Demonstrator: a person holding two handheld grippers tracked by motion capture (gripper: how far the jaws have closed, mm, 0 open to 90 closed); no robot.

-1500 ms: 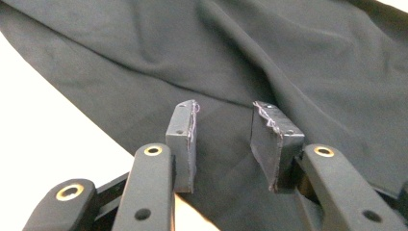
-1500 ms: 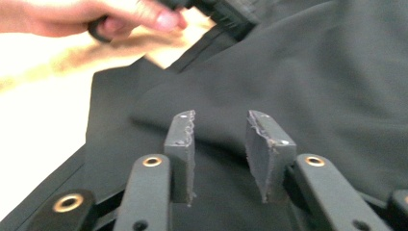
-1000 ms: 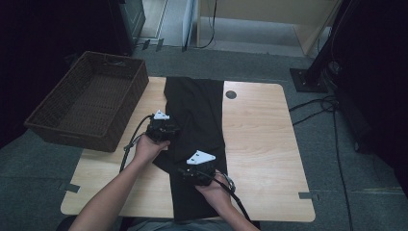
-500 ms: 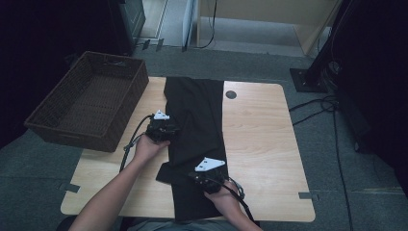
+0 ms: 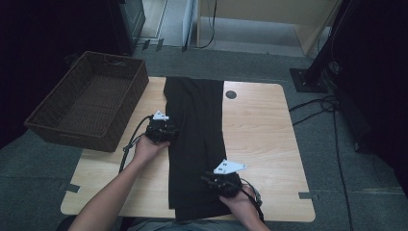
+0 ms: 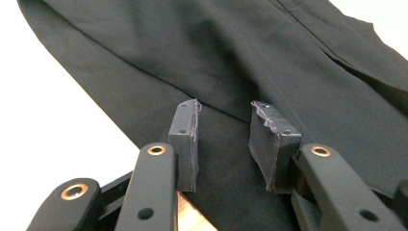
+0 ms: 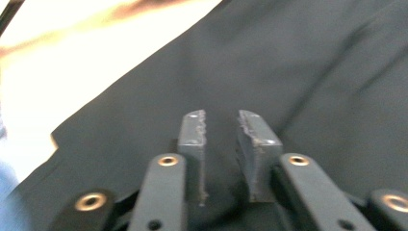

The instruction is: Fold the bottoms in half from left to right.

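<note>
Long black cloth garment (image 5: 197,139) lying lengthwise down my light wooden worktop (image 5: 262,130), near hem cut off by my forearms, left hand-held gripper (image 5: 163,132) spread at its left edge, pinching nothing, right hand-held gripper (image 7: 221,139) blurred, just been opening, fabric bunched between its pads, grip uncertain.

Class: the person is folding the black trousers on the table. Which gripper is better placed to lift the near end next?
Probably the right gripper: it sits over the black trousers near their near end, jaws just reopened. The left gripper rests midway along their left edge.
</note>
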